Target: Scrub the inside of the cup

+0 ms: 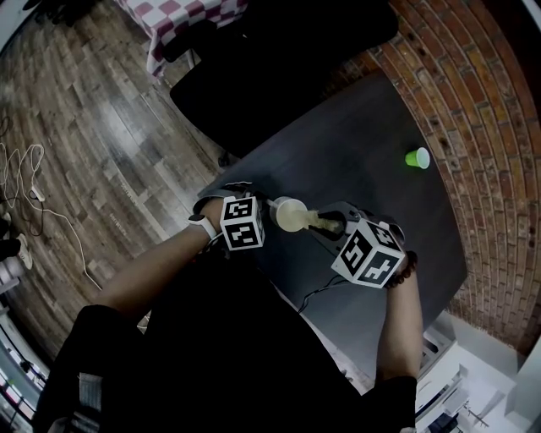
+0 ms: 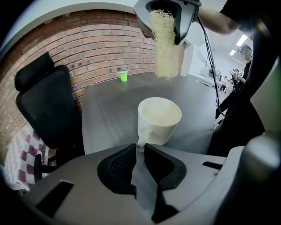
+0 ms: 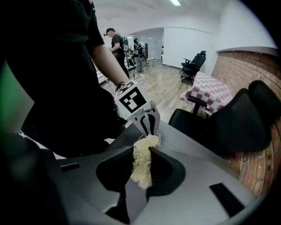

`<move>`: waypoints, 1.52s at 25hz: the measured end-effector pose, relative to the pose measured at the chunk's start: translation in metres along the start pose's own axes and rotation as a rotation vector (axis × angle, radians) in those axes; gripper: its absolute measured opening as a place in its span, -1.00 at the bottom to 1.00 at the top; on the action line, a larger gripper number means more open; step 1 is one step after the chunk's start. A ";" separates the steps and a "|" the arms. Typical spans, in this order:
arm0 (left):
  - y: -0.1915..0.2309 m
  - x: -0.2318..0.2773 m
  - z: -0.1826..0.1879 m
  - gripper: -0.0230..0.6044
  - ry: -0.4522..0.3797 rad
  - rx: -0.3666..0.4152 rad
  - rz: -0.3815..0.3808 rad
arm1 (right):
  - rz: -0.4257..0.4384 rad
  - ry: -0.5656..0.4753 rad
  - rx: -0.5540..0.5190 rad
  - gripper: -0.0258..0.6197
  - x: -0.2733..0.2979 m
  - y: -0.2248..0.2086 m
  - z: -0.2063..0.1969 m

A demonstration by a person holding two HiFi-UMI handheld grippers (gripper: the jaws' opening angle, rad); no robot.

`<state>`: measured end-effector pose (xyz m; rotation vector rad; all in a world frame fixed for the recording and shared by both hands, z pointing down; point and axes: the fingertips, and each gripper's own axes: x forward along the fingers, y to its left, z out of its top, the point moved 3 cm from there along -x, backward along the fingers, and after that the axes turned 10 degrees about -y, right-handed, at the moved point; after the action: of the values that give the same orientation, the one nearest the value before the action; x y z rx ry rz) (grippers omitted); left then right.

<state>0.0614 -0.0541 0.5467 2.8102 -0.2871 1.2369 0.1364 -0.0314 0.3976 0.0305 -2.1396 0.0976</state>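
While the left gripper (image 2: 139, 148) pinches the handle of the white cup (image 2: 159, 119), jaws closed tight on it, the cup's mouth faces up and its pale inside holds nothing I can see. The right gripper (image 3: 147, 149) is clamped on a straw-coloured fibre scrubber (image 3: 142, 165) — it hangs just above the cup's rim, not touching. All this is over the near edge of a dark grey table (image 1: 363, 152); whether the cup's base rests on it I can't tell. Well apart, far across the top, stands a small green cup (image 1: 417, 157), too small to see inside. A brick wall (image 1: 473, 93) runs along one side, with a black office chair (image 2: 46, 101) at the table's end — wood-plank floor (image 1: 93, 118) beyond, and a checked cloth (image 1: 182, 17).
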 end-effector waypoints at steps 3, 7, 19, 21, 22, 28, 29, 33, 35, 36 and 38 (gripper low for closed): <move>0.001 0.002 0.000 -0.71 0.004 -0.013 -0.003 | -0.018 -0.013 -0.001 -0.66 0.016 -0.002 -0.005; 0.006 0.004 0.005 -0.71 -0.002 -0.003 -0.001 | -0.045 0.042 -0.017 -0.66 0.062 0.000 -0.025; 0.007 0.001 -0.001 -0.71 -0.003 -0.010 0.008 | -0.192 0.149 -0.061 -0.66 0.115 -0.009 -0.051; 0.007 0.001 -0.001 -0.71 -0.005 -0.010 0.008 | -0.229 0.139 -0.089 -0.66 0.105 -0.007 -0.044; 0.008 0.000 -0.001 -0.71 -0.006 -0.011 0.008 | -0.247 0.133 -0.106 -0.66 0.099 -0.006 -0.040; 0.008 0.001 -0.002 -0.71 -0.010 -0.015 0.010 | -0.368 0.064 -0.128 -0.66 0.045 -0.009 -0.017; 0.008 0.000 -0.002 -0.71 -0.011 -0.017 0.013 | -0.400 0.050 -0.119 -0.66 0.033 -0.014 -0.014; 0.013 0.001 -0.002 -0.71 -0.013 -0.024 0.020 | -0.359 0.020 -0.098 -0.66 0.008 -0.020 -0.006; 0.013 0.002 -0.001 -0.71 -0.011 -0.022 0.020 | -0.229 0.018 -0.123 -0.66 0.020 -0.008 -0.007; 0.013 0.002 0.000 -0.71 -0.009 -0.020 0.021 | -0.181 0.031 -0.139 -0.66 0.030 -0.003 -0.010; 0.013 0.002 0.000 -0.71 -0.007 -0.018 0.023 | -0.125 0.084 -0.174 -0.66 0.055 0.000 -0.023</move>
<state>0.0604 -0.0677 0.5479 2.8044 -0.3299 1.2232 0.1259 -0.0285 0.4560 0.0572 -2.0491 -0.1582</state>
